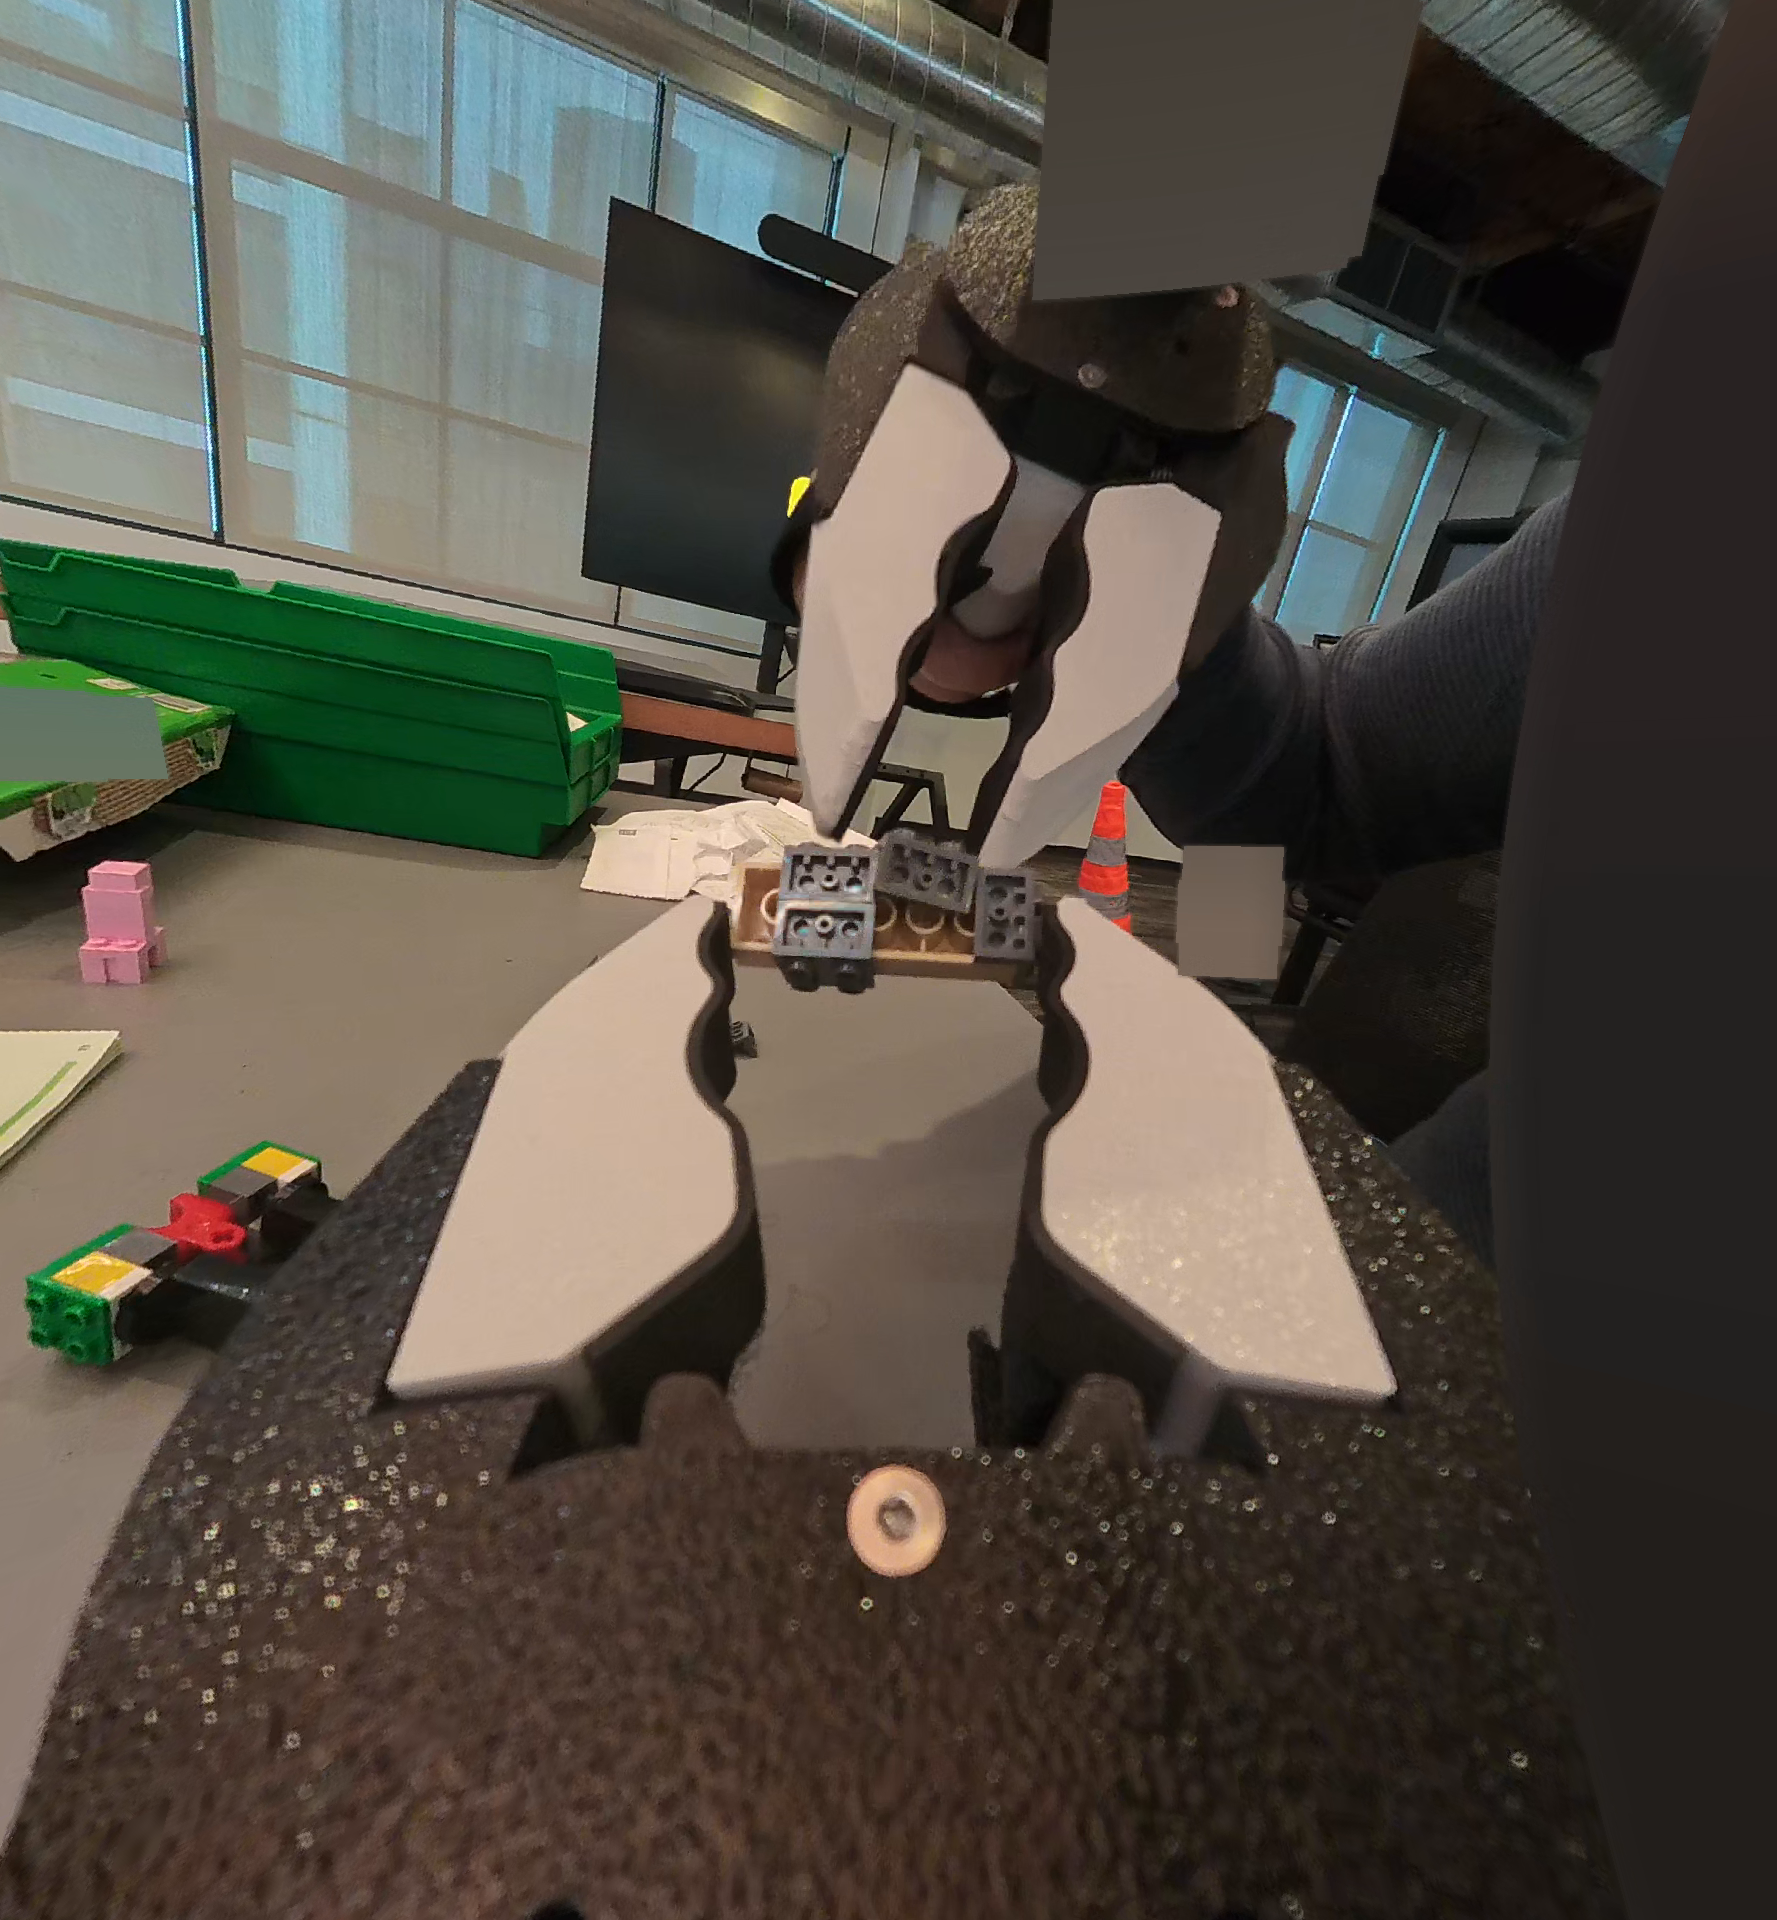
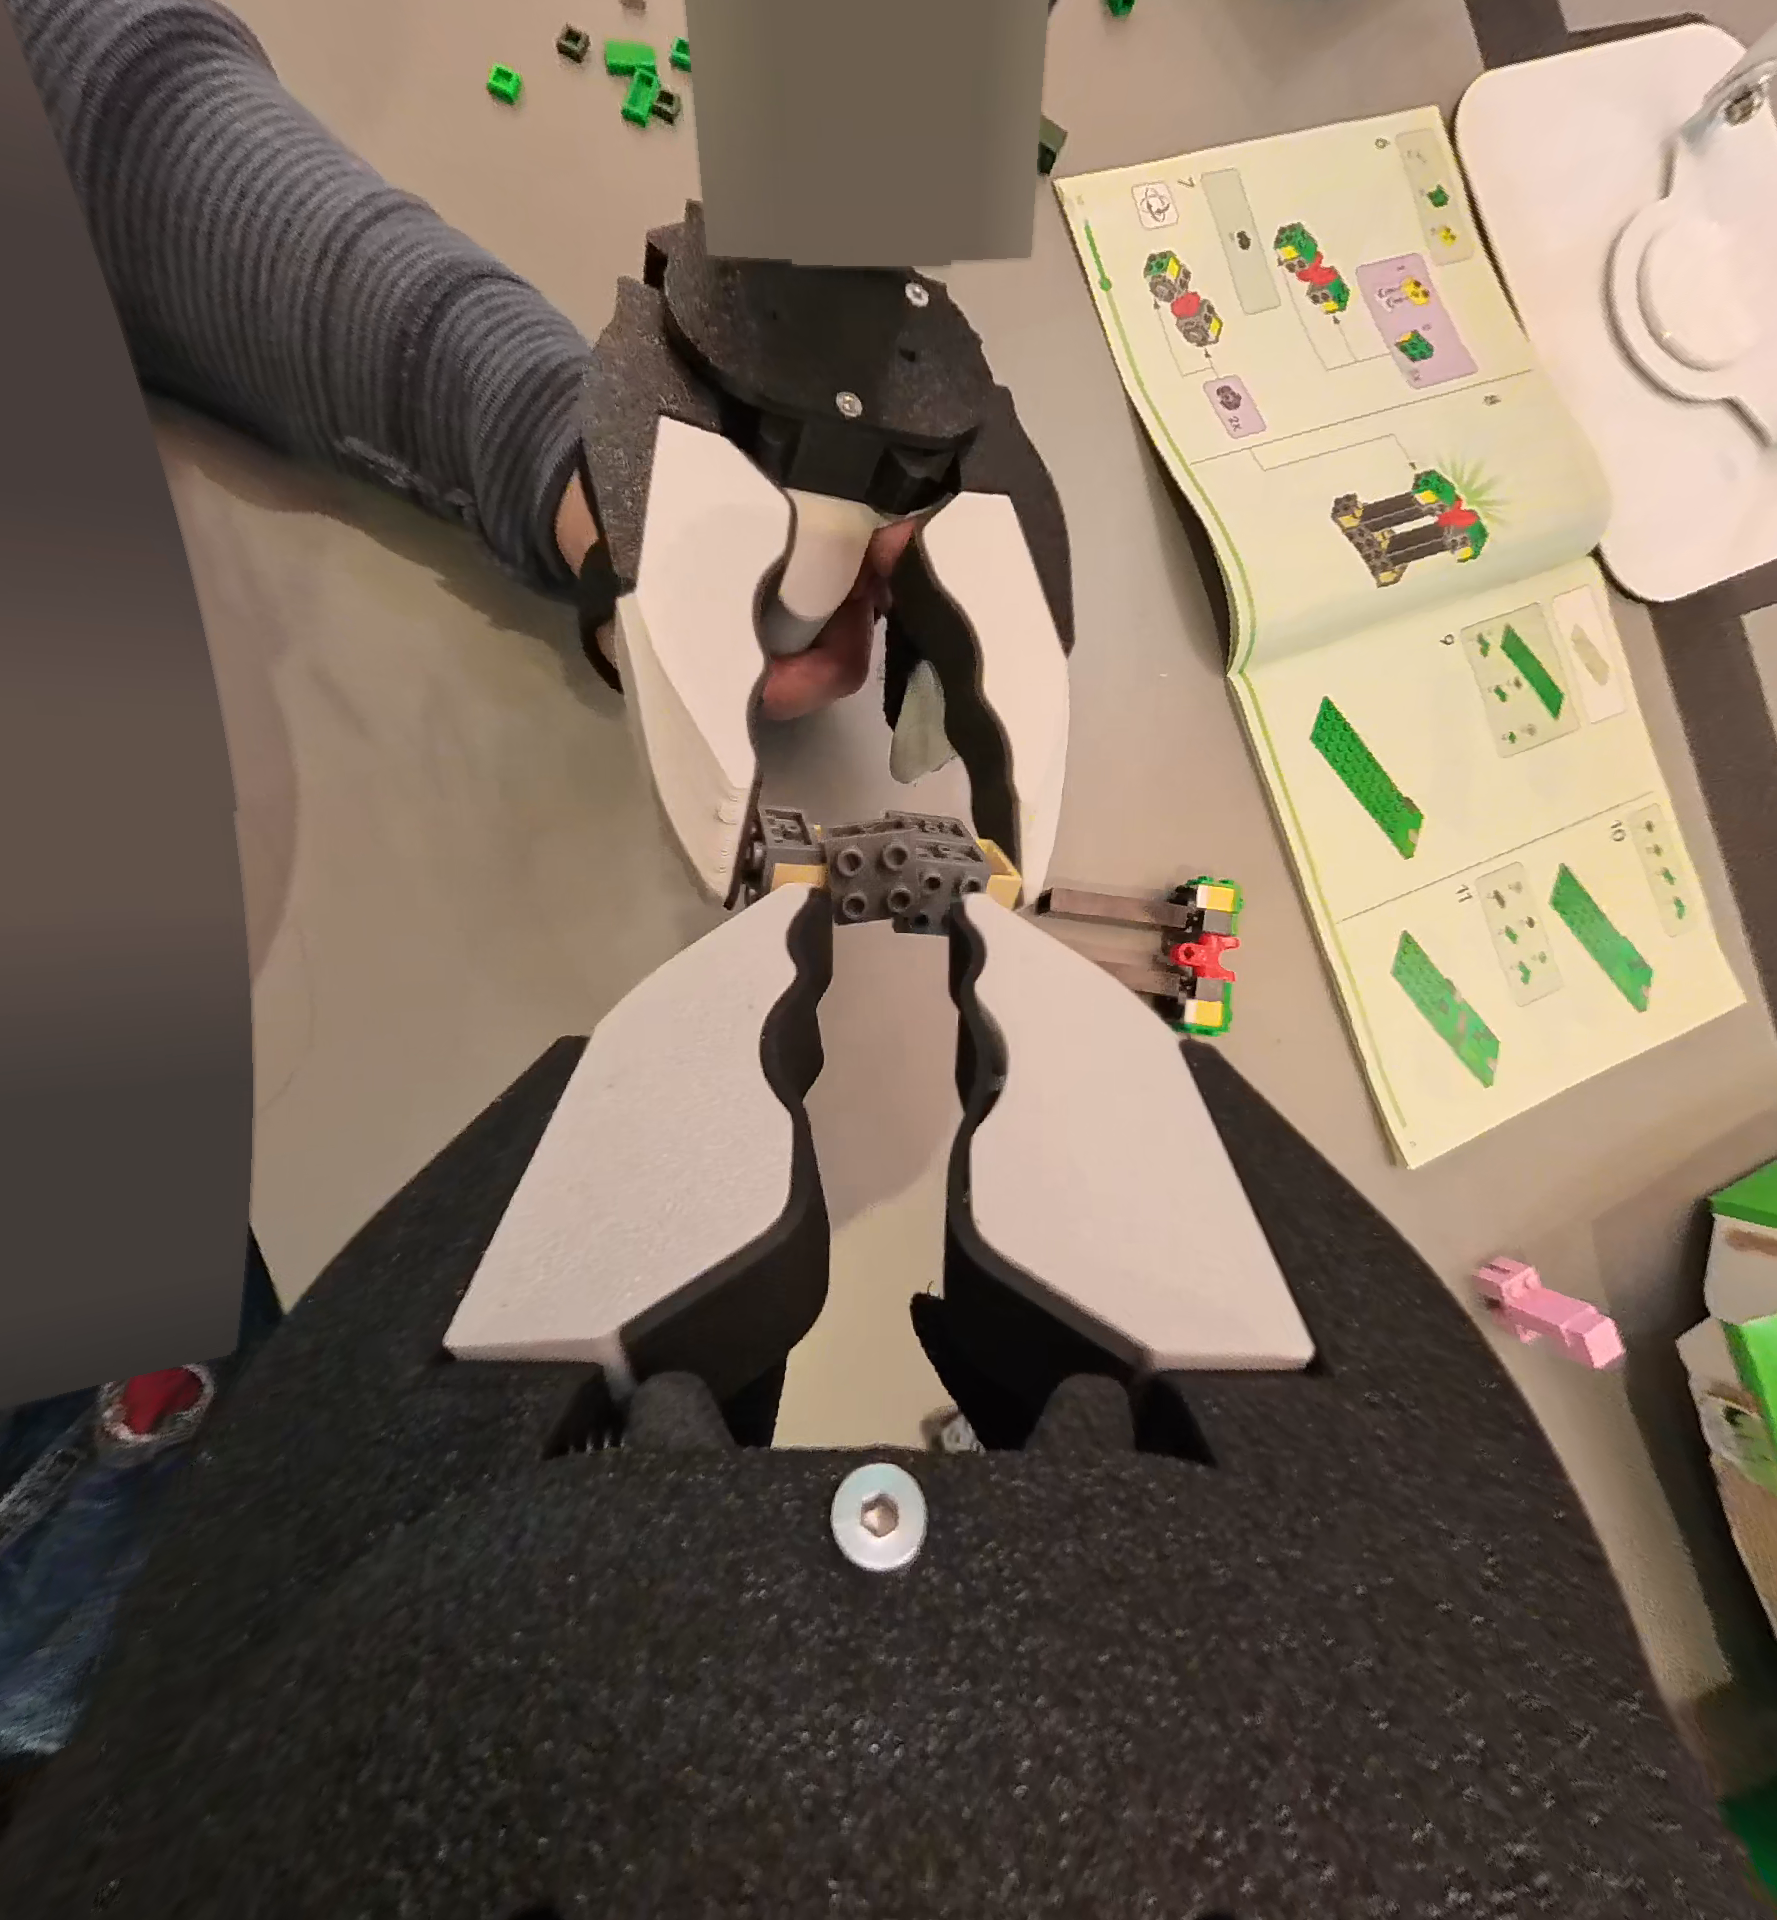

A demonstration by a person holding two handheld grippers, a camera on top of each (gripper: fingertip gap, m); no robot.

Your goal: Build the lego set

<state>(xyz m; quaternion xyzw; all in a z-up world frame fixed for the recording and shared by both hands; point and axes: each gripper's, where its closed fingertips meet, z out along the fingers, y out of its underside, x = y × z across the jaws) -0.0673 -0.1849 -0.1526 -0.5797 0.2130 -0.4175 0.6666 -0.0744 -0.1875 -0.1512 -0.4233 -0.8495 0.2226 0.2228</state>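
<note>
Mid-assembly, held in the air over the grey bench: tan plate clamped end to end in the left gripper, jaws narrow on it. Dark grey bricks stuck along that plate. Right gripper pinching one grey brick at the plate, jaws narrow around it. Step in hand, apparently: seating that brick. Next move: firm, square press with the plate held steady, then easing the right jaws off. Finished green, black and red piece lying on the bench beside the open instruction booklet; pink figure well apart.
</note>
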